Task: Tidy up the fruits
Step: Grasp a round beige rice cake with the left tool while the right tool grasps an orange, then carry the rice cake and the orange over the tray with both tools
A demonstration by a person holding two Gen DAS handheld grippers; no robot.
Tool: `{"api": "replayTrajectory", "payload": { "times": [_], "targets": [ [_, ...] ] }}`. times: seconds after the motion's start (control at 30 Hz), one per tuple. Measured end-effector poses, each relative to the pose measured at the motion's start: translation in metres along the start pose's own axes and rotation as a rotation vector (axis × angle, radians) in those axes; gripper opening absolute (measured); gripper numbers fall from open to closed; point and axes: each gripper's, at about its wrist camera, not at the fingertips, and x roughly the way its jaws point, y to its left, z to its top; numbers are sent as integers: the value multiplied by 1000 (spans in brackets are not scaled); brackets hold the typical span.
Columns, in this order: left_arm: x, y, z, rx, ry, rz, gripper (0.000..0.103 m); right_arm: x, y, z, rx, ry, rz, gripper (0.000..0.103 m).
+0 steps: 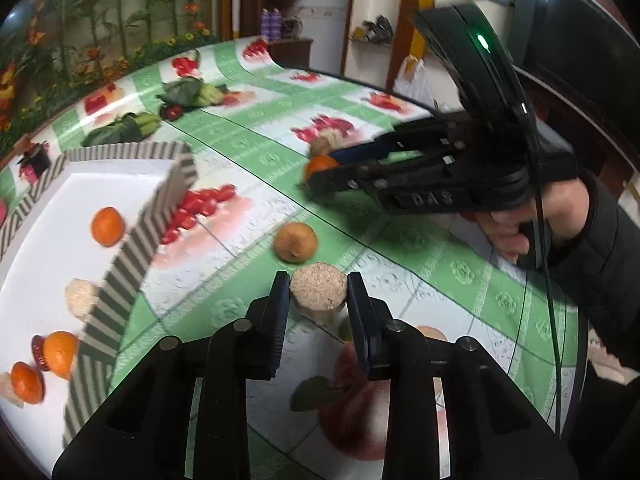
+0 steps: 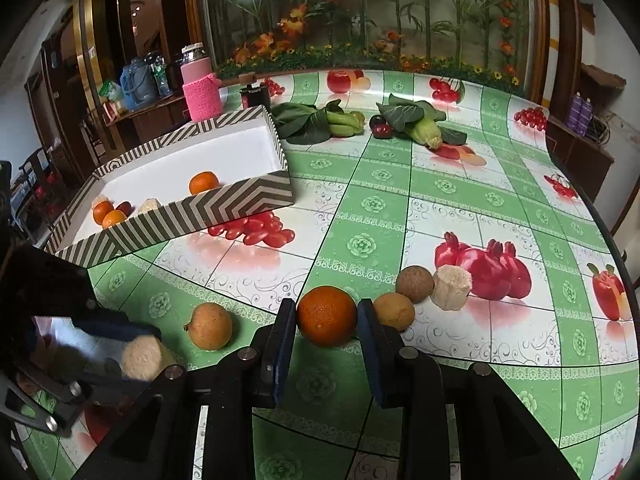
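In the left wrist view my left gripper (image 1: 318, 282) is shut on a beige cylindrical chunk (image 1: 318, 294) standing on the tablecloth, a pad against each side. The right wrist view shows the same chunk (image 2: 142, 358) at lower left. My right gripper (image 2: 326, 308) is shut on an orange (image 2: 326, 316) that rests on the table; that orange (image 1: 318, 166) also shows further back. A striped box (image 2: 240, 204) at left holds several oranges (image 1: 107, 226), a beige chunk and a red fruit. One brown round fruit (image 1: 295, 242) lies just beyond my left fingertips.
Two brown fruits (image 2: 394, 312) and another beige chunk (image 2: 452, 282) sit right of the orange. Leafy greens (image 2: 320, 122), corn (image 2: 424, 132) and a dark fruit lie at the back. A pink-sleeved bottle (image 2: 200, 88) stands behind the box. The table edge curves at right.
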Motion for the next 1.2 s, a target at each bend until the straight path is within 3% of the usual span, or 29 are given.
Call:
{"api": "replayTrajectory", "payload": {
  "times": [0.43,0.8,0.97,1.2],
  "targets": [
    [-36,42,5,-185,-147,90,27,-7,11,0,-44,-34,-27,31],
    [-73,119,-14,-526,-266,276,27,-16,41,19,-72,-130,-19,30],
    [-83,143,-30,-649,-274,340,27,-14,73,38,-116,-165,34,30],
    [-86,154,-39,-715,-266,381,27,0,112,55,-147,-185,99,30]
  ]
}}
